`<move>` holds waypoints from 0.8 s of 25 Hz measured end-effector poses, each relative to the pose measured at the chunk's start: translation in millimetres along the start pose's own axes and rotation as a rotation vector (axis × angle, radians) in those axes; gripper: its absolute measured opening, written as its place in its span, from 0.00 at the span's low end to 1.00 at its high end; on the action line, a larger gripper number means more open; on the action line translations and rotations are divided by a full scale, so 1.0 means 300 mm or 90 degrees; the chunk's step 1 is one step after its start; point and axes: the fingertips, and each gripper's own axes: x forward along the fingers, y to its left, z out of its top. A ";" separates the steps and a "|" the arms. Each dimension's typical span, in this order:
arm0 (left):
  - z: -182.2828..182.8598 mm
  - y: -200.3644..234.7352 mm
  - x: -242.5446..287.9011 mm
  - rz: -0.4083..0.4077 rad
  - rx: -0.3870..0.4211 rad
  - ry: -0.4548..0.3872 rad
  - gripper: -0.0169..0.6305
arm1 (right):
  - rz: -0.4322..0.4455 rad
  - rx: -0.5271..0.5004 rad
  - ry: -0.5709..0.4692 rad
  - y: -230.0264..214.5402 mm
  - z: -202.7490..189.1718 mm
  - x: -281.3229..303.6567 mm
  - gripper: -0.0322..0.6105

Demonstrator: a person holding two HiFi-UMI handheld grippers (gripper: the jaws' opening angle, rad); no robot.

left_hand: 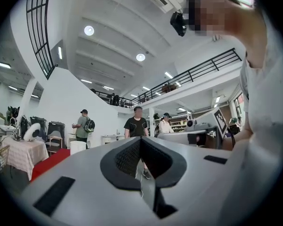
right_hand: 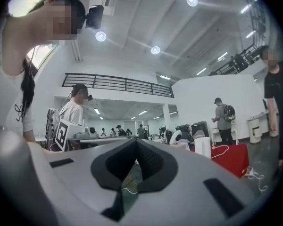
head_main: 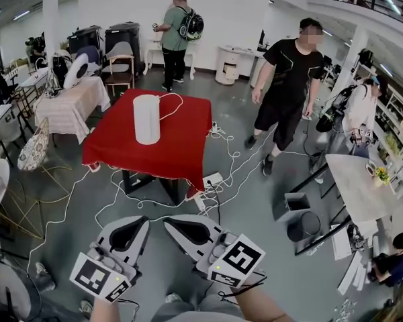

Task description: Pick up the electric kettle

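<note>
Head view: one white electric kettle (head_main: pixel 146 119) stands upright, long axis vertical, on the one red-clothed worktop (head_main: pixel 188 139). Its spout and handle cannot be made out. One white cord (head_main: pixel 173 102) loops off its right side. The two tongs, left tongs (head_main: pixel 136 225) and right tongs (head_main: pixel 176 224), sit low in the view, well apart from the kettle, which is ahead of them.

Left gripper view: the left tongs (left_hand: pixel 140 141) are clenched on nothing. The kettle (left_hand: pixel 78 147) shows far off, left of the tips.

Right gripper view: the right tongs (right_hand: pixel 136 143) are clenched and empty. The kettle (right_hand: pixel 203 146) stands far off to their right.

Grey floor (head_main: pixel 255 220), white walls (head_main: pixel 221 5), red-clothed table (head_main: pixel 188 133), round ceiling lights (left_hand: pixel 88 30)
</note>
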 end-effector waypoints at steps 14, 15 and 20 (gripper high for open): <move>-0.023 0.189 -0.012 0.011 0.000 -0.002 0.04 | 0.018 0.016 0.008 -0.089 -0.013 0.153 0.06; -0.025 0.217 -0.003 0.013 -0.002 -0.003 0.04 | 0.014 0.012 0.008 -0.110 -0.016 0.173 0.06; -0.022 0.354 0.079 0.020 -0.012 -0.020 0.04 | 0.016 0.002 0.016 -0.235 -0.032 0.266 0.06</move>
